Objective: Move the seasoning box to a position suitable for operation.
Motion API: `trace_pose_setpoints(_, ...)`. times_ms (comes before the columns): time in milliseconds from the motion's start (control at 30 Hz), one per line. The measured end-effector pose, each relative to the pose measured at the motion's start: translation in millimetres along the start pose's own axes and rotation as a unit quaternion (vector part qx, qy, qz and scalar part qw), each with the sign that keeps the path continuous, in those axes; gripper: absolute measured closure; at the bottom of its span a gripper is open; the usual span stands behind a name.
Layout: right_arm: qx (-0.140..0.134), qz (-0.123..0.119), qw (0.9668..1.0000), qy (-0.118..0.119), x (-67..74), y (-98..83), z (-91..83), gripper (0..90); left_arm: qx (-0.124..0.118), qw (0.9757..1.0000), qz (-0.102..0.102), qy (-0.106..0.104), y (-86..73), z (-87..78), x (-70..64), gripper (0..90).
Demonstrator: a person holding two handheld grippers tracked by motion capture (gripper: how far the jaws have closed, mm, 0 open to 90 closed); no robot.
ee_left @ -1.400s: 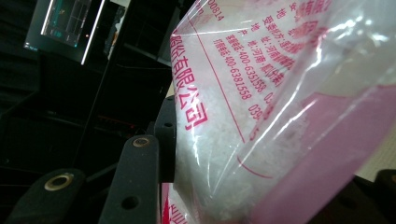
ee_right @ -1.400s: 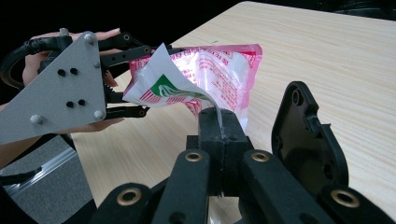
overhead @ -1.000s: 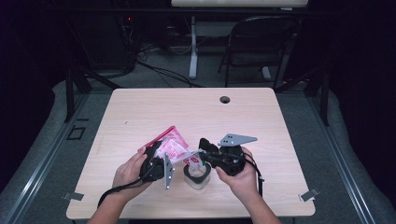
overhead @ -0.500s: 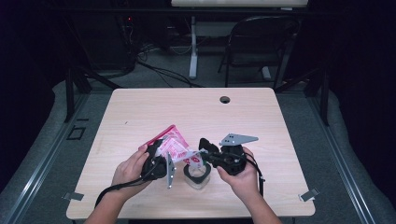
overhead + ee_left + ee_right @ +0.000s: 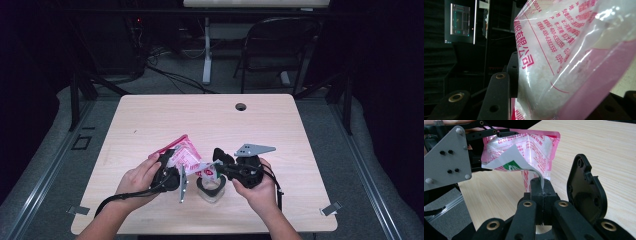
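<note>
Above table [image 5: 150, 120], both hand-held grippers apparently grip pouch [image 5: 186, 156].

Pink-printed bag [image 5: 574, 57]: top and right cut off in left gripper view; clear container [image 5: 210, 192] beneath grippers too small to identify

- The left gripper [image 5: 172, 167], clamped on the pink-and-clear plastic bag [image 5: 184, 155], has edged a little toward the right gripper [image 5: 220, 167] since a second ago; the gap between the two is slightly narrower in the high view.
- The bag has tipped a touch with that shift, its pink top edge now slanting up toward the far side of the tabletop [image 5: 210, 115].
- The white strip [image 5: 205, 167] that runs from the bag to the right gripper's closed jaws hangs a shade less taut than before, curling as seen in the right gripper view.
</note>
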State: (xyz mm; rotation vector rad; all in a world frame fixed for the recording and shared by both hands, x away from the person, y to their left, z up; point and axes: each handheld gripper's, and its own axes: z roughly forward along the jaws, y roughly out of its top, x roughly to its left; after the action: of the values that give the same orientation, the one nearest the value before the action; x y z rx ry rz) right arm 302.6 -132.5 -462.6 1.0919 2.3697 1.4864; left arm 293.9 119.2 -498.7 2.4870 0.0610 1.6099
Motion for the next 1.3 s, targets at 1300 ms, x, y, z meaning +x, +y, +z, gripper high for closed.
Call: trace_pose_setpoints(1300,0.006,0.003,1.0,-0.001,-1.0,0.4,-3.0,90.0,0.011,0.997,0.075,-0.011,8.8,-7.3,9.5,63.5)
